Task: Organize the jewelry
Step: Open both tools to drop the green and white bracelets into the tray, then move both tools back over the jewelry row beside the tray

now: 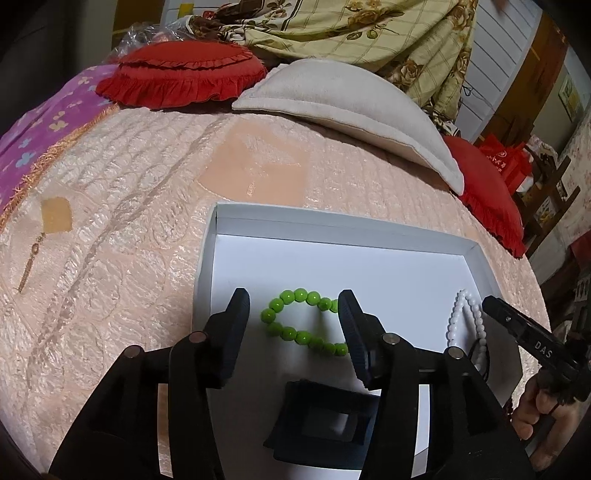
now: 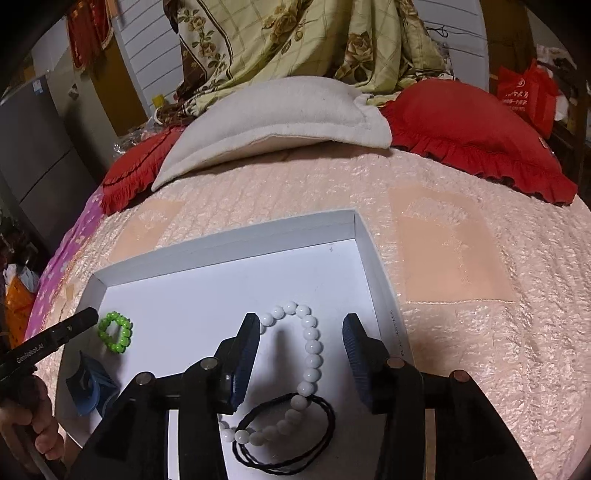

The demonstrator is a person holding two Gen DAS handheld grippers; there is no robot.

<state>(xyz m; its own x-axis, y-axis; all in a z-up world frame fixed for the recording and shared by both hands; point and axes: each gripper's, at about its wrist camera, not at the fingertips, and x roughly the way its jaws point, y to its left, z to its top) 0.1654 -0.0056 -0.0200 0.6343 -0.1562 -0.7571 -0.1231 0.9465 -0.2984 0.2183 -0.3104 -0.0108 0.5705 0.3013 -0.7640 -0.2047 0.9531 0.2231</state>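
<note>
A white shallow box (image 1: 332, 229) (image 2: 229, 236) lies on a pink bedspread. In it lie a green bead bracelet (image 1: 291, 330) (image 2: 116, 332), a white bead bracelet (image 2: 310, 354) (image 1: 467, 321), a black cord loop (image 2: 288, 439) and a dark blue square piece (image 1: 325, 424) (image 2: 90, 384). My left gripper (image 1: 293, 325) is open and empty, just above the green bracelet. My right gripper (image 2: 301, 350) is open and empty, astride the white bracelet. A gold earring (image 1: 31, 258) lies on the bedspread left of the box.
A grey-white pillow (image 1: 351, 107) (image 2: 280, 114) and red frilled cushions (image 1: 184, 74) (image 2: 472, 136) lie behind the box. A floral quilt (image 1: 354, 29) is piled at the back. A purple flowered cloth (image 1: 44, 129) lies far left. Pink bedspread (image 2: 480, 332) surrounds the box.
</note>
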